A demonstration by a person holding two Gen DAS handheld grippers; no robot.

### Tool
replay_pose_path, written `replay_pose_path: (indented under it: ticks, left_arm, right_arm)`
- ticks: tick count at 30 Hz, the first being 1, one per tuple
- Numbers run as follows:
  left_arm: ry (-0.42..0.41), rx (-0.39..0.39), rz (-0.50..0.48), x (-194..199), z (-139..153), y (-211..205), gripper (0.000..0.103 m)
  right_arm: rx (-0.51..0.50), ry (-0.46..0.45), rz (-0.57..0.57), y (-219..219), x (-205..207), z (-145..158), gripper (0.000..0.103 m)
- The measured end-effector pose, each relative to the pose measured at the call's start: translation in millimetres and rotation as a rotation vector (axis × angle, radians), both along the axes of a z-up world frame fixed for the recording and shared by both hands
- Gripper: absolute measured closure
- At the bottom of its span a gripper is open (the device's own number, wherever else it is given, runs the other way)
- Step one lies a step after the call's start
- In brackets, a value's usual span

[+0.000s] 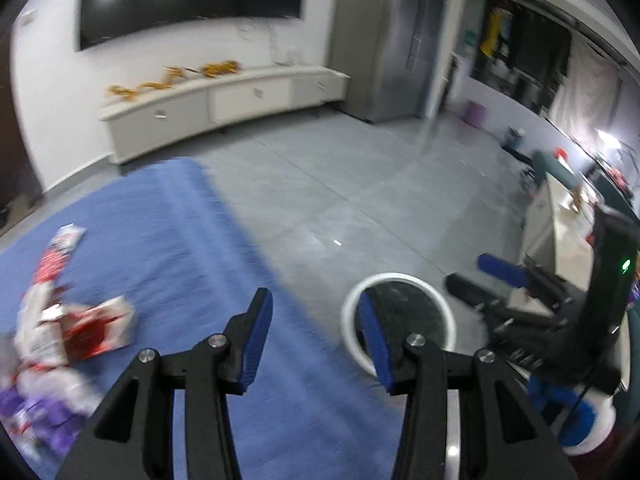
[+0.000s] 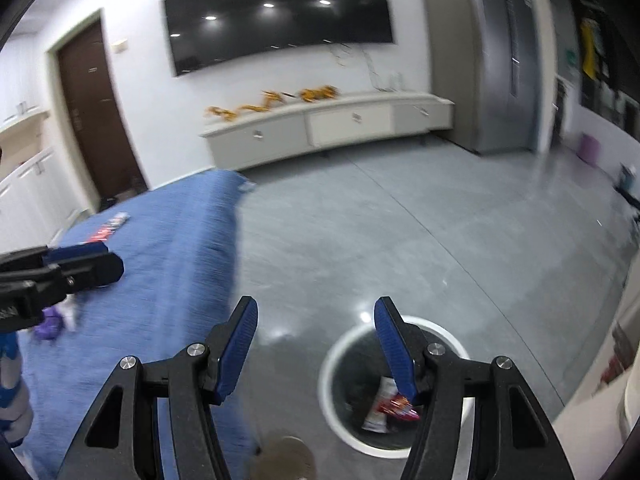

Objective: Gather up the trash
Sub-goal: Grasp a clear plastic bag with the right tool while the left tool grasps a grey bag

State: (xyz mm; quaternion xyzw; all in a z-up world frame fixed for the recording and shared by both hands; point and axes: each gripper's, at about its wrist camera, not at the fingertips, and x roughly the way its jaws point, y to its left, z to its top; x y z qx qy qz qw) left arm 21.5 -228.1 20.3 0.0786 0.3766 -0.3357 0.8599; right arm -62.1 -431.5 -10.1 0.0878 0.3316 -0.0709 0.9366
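Both your tongs stand open with nothing between them, the left gripper (image 1: 316, 322) over the edge of the blue cloth (image 1: 168, 240) and the right gripper (image 2: 316, 328) above the white-rimmed bin (image 2: 340, 344), which already has a wrapper (image 2: 384, 404) lying in it. The rest of the trash, a red and white packet (image 1: 96, 328) and purple wrappers (image 1: 36, 412), lies on the cloth well to your left, so the likely slip is a thin packet pinched at one corner sliding out over the grey floor (image 2: 400, 232) before it reaches the bin. Nothing blocks the path between cloth and bin, though your two grippers work close together and could knock each other; the cabinet (image 2: 320, 128) and the TV (image 2: 280, 12) stand far off.
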Motion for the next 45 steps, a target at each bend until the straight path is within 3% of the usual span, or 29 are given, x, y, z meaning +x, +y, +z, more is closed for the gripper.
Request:
replay_pose_path:
  ticks: [6, 14, 18, 23, 31, 33, 37, 41, 45]
  left_arm:
    - [-0.069, 0.006, 0.216, 1, 5, 117, 0.059]
    - [-0.039, -0.01, 0.477, 13, -11, 257, 0.059]
    - [0.008, -0.051, 0.543, 29, -18, 305, 0.059]
    - [0.061, -0.084, 0.558, 48, -25, 327, 0.059]
    - [0.212, -0.096, 0.495, 97, -53, 315, 0.06]
    - [0.236, -0.106, 0.492, 105, -58, 316, 0.068]
    - [0.277, -0.134, 0.469, 116, -66, 318, 0.096]
    - [0.255, -0.174, 0.453, 109, -59, 323, 0.101]
    - [0.203, -0.216, 0.436, 99, -39, 328, 0.101]
  right_arm:
    - [-0.014, -0.014, 0.193, 74, 28, 19, 0.045]
    - [-0.006, 0.036, 0.422, 166, 59, 7, 0.044]
    - [0.002, 0.061, 0.495, 199, 70, -1, 0.045]
    - [0.02, 0.097, 0.547, 221, 83, -10, 0.045]
    - [0.033, 0.164, 0.61, 253, 115, -31, 0.047]
    - [0.03, 0.184, 0.628, 264, 124, -38, 0.048]
    - [0.028, 0.22, 0.659, 281, 139, -53, 0.053]
    - [0.043, 0.239, 0.679, 290, 148, -66, 0.077]
    - [0.052, 0.204, 0.668, 285, 139, -60, 0.08]
